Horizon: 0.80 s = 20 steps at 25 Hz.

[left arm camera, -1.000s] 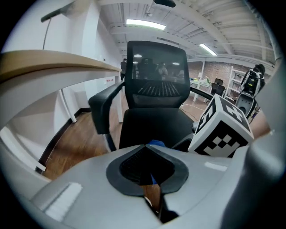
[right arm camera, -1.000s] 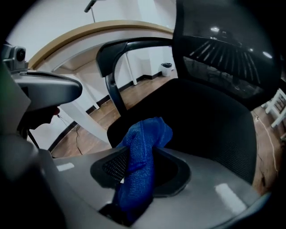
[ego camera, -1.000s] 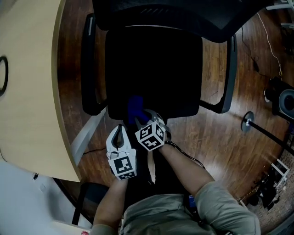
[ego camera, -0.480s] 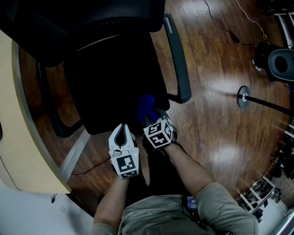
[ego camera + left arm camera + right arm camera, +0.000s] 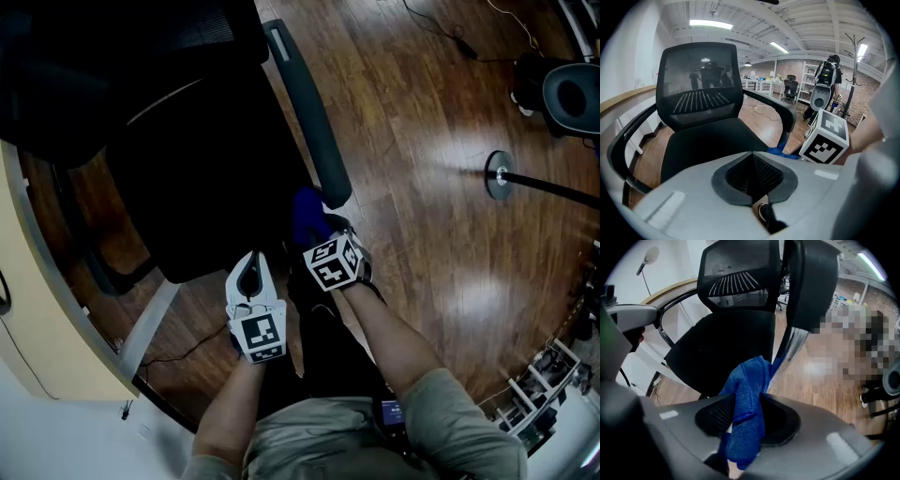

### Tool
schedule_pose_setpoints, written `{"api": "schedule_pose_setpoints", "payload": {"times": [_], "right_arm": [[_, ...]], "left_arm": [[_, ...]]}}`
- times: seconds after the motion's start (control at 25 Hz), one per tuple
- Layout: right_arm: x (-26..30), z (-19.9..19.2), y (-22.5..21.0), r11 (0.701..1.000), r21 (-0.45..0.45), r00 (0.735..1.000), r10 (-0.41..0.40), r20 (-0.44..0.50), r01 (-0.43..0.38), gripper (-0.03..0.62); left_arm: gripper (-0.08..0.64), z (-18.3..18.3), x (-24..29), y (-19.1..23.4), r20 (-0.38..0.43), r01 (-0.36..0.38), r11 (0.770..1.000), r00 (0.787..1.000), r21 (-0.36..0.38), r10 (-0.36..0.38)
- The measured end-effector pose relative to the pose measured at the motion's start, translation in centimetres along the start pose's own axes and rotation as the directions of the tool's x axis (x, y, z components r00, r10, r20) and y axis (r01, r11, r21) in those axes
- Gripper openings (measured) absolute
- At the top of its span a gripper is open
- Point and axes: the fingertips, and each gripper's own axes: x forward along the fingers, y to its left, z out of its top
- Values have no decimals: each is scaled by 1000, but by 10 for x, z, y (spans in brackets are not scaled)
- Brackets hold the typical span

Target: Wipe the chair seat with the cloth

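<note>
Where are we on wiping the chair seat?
Done: the blue woven cloth is clamped in the right gripper. In hand: the cloth hangs at the front corner of the black padded chair seat, beside the black armrest; contact unclear. Remaining: likely the wiping itself; the seat shows no trace either way. The left gripper is shut, empty.

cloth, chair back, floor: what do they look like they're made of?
Cloth: blue knit or microfibre, matte; a ribbed weave shows.
Chair back: probably black mesh in a plastic frame; light and shapes show through it.
Floor: dark wood planks or laminate, glossy; plank seams and bright glare.
</note>
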Motion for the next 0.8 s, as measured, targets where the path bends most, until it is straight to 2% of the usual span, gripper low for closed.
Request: {"api": "schedule_pose_setpoints", "payload": {"times": [0.24, 0.56, 0.8], "right_arm": [[-12, 7, 7, 998, 5, 998, 58, -1, -58, 132], [-91, 29, 28, 991, -74, 993, 114, 29, -112, 132], [-149, 64, 46, 968, -189, 980, 181, 81, -163, 133]], "left_arm": [[5, 19, -2, -9, 15, 6, 1000, 1000, 18, -6], [5, 74, -60, 20, 46, -51, 998, 998, 28, 50], [5, 109, -108, 52, 85, -129, 992, 988, -16, 130]]}}
